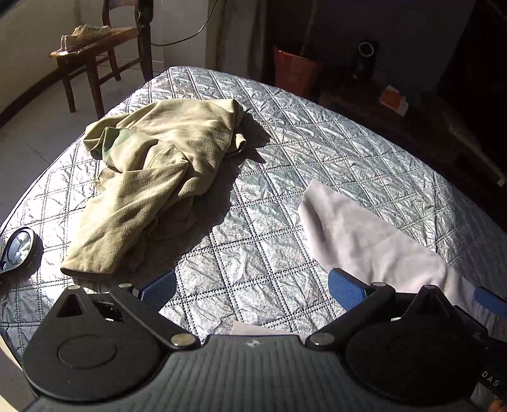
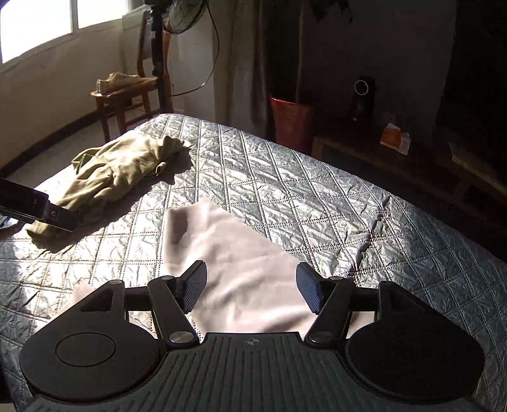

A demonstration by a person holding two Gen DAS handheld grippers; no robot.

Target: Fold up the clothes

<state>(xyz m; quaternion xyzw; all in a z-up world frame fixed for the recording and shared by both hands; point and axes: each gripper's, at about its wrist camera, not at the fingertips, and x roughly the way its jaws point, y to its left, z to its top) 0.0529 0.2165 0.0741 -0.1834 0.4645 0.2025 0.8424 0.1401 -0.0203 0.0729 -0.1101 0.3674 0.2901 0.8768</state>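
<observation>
A pale pink-white garment (image 2: 240, 253) lies flat on the quilted grey bed cover (image 2: 317, 196); it shows at the right in the left wrist view (image 1: 364, 241). A crumpled olive-green garment (image 1: 152, 177) lies at the bed's far left, also in the right wrist view (image 2: 120, 168). My left gripper (image 1: 252, 290) is open and empty over the bare quilt (image 1: 253, 222), between the two garments. My right gripper (image 2: 250, 290) is open and empty just above the near part of the pale garment. The left gripper's body shows at the left of the right wrist view (image 2: 38, 206).
A wooden chair (image 1: 92, 54) with shoes on its seat stands beyond the bed's far left corner. An orange-red bin (image 2: 291, 123), a dark low cabinet (image 2: 380, 152) and a fan (image 2: 183, 16) stand behind the bed. A round lens-like object (image 1: 19, 247) lies at the left bed edge.
</observation>
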